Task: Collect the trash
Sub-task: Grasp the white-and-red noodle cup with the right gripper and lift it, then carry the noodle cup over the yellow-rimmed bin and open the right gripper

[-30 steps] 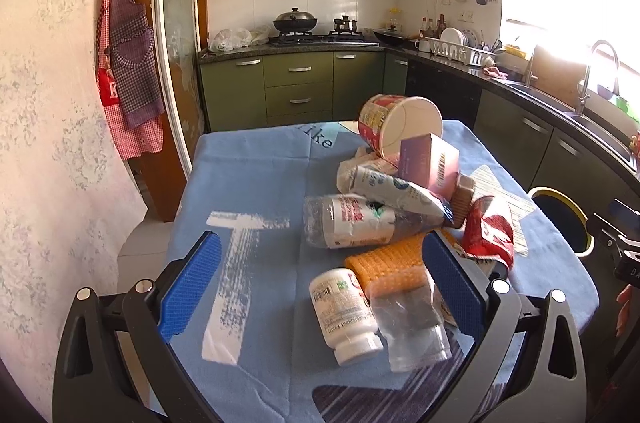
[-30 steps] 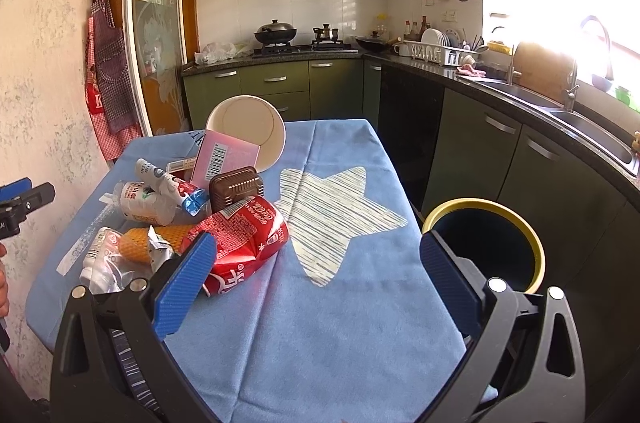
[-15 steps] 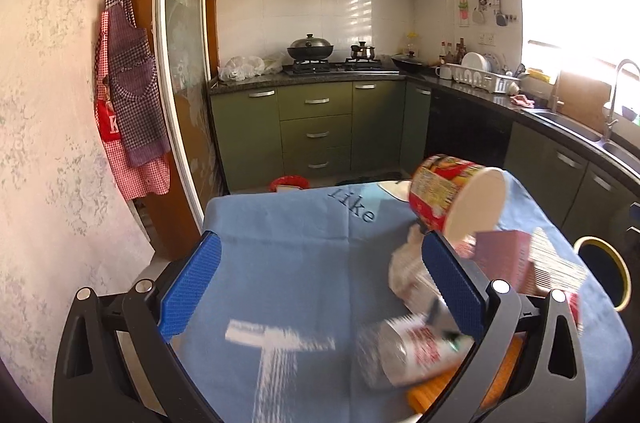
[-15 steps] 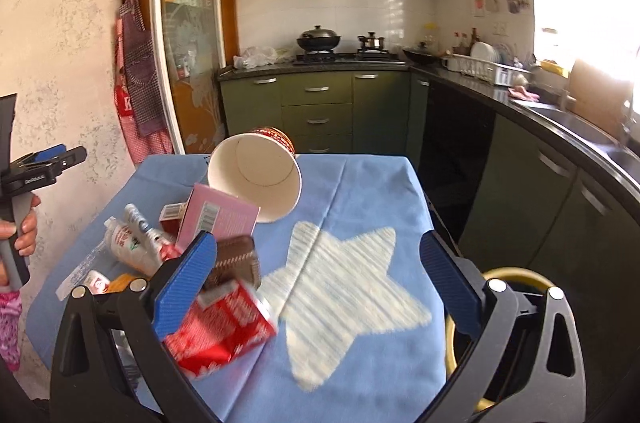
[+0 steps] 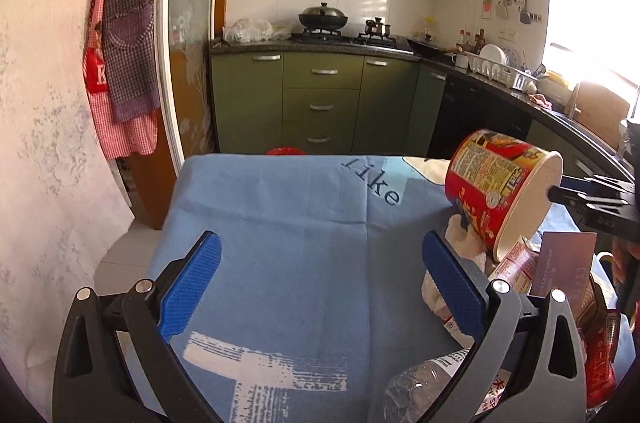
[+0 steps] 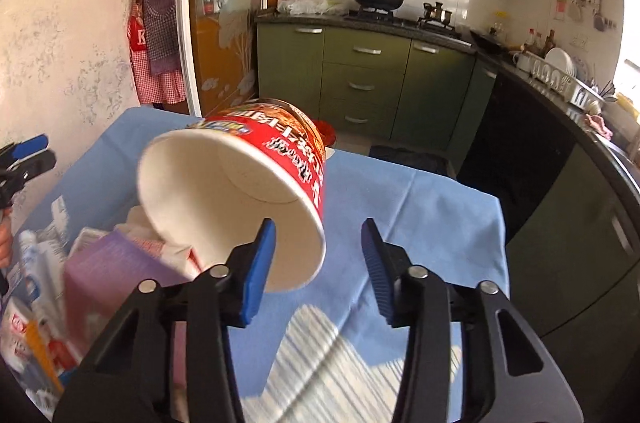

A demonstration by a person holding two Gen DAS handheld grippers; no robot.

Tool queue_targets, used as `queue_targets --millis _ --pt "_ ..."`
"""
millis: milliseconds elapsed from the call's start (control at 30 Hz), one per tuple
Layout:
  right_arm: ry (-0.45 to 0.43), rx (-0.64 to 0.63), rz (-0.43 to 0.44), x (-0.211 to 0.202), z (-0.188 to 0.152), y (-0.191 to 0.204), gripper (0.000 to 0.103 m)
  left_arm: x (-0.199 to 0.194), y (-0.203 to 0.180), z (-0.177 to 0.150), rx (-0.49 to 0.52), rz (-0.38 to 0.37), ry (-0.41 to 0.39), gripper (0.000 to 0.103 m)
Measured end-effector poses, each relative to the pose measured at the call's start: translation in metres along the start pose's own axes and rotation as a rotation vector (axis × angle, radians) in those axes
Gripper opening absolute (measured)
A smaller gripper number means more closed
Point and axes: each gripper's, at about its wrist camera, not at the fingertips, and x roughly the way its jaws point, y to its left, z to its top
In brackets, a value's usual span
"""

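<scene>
A red instant-noodle cup (image 6: 240,195) lies tilted on a pile of trash, its white mouth toward my right gripper; it also shows in the left wrist view (image 5: 500,187). My right gripper (image 6: 318,269) is open, with the cup's rim edge between its blue pads, its left pad (image 6: 258,269) inside the mouth, not clamped. A purple box (image 6: 116,271) and a plastic bottle (image 5: 432,387) lie in the pile. My left gripper (image 5: 320,293) is open and empty above the blue cloth (image 5: 300,223).
The table's blue cloth has a white striped star (image 6: 328,363). Green kitchen cabinets (image 5: 320,107) and a stove stand behind. A dark counter (image 6: 580,151) runs along the right. My right gripper tip (image 5: 592,199) shows beside the cup in the left wrist view.
Both grippers moved forward over the table. The right gripper closed in on the noodle cup and narrowed its jaws around the rim. The left gripper passed beyond most of the pile.
</scene>
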Motion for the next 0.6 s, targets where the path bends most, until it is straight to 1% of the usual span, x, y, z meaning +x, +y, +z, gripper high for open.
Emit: queue_targets --millis 100,133,167,267,367,500,600 --pt "0.017 -0.001 0.01 0.018 0.008 0.0 0.032 0.001 -0.008 -0.01 0.011 0.005 0.009 0.099" --pt "0.021 0.009 0.02 0.022 0.01 -0.001 0.019 0.002 -0.009 -0.01 0.014 0.004 0.012 0.099" --pt "0.02 0.022 0.02 0.024 0.012 -0.003 0.008 0.004 -0.009 -0.011 0.015 0.006 0.016 0.099" --pt "0.034 0.087 0.06 0.027 0.024 -0.015 0.007 0.004 -0.01 -0.013 0.017 -0.004 0.018 0.099" --pt "0.04 0.177 0.087 0.017 0.039 -0.036 0.006 0.002 -0.014 -0.015 0.024 -0.009 0.015 0.099" --pt "0.061 0.323 0.105 -0.013 0.05 -0.072 0.004 -0.005 -0.019 -0.015 0.043 -0.007 -0.009 0.099" --pt "0.095 0.433 0.098 -0.049 0.046 -0.11 0.004 -0.01 -0.021 -0.016 0.051 -0.009 -0.025 0.099"
